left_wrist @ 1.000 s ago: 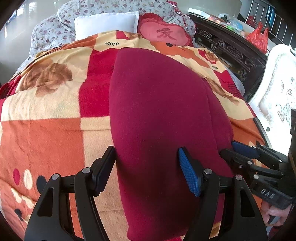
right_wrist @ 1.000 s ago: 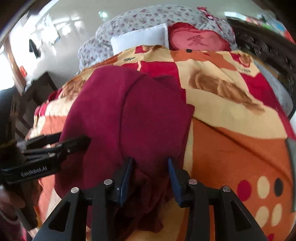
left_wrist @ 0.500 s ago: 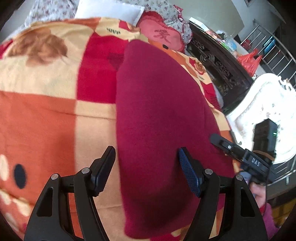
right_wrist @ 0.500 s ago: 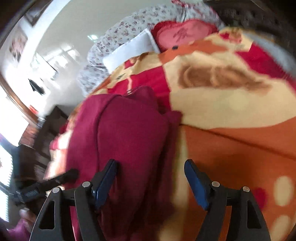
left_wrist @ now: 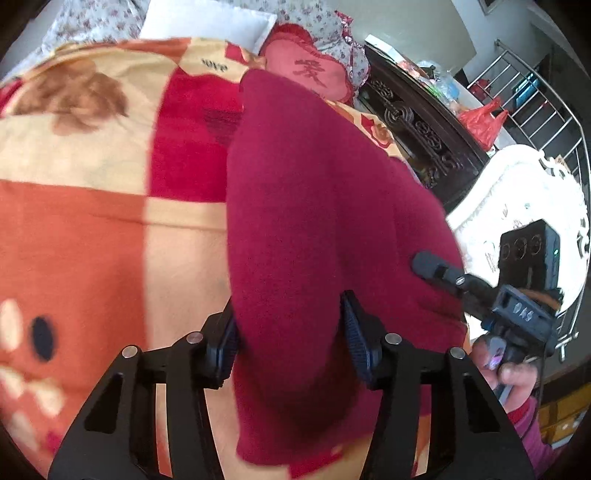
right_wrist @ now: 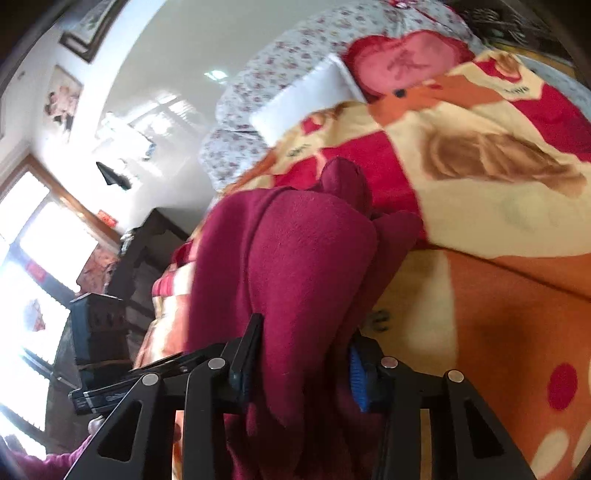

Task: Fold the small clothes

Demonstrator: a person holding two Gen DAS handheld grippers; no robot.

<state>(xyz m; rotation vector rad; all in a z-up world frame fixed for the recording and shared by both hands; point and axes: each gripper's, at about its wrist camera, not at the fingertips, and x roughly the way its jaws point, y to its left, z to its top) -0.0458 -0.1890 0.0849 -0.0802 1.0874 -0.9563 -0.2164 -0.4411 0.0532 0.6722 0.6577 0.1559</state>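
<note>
A dark red fleece garment lies lengthwise on a patterned orange, red and cream blanket. My left gripper has its jaws closed in on the garment's near edge, with cloth bunched between them. My right gripper is also closed on a raised fold of the same garment, lifting it into a ridge. In the left wrist view the right gripper reaches in from the right onto the garment. The left gripper's body shows at the lower left of the right wrist view.
A white pillow, a floral pillow and a red heart cushion lie at the head of the bed. A dark carved headboard, a white chair and a metal railing stand to the right.
Both grippers have closed from wide open onto the garment's near edge. The right gripper's side of the cloth has risen into a bunched fold. Both views have shifted closer to the garment.
</note>
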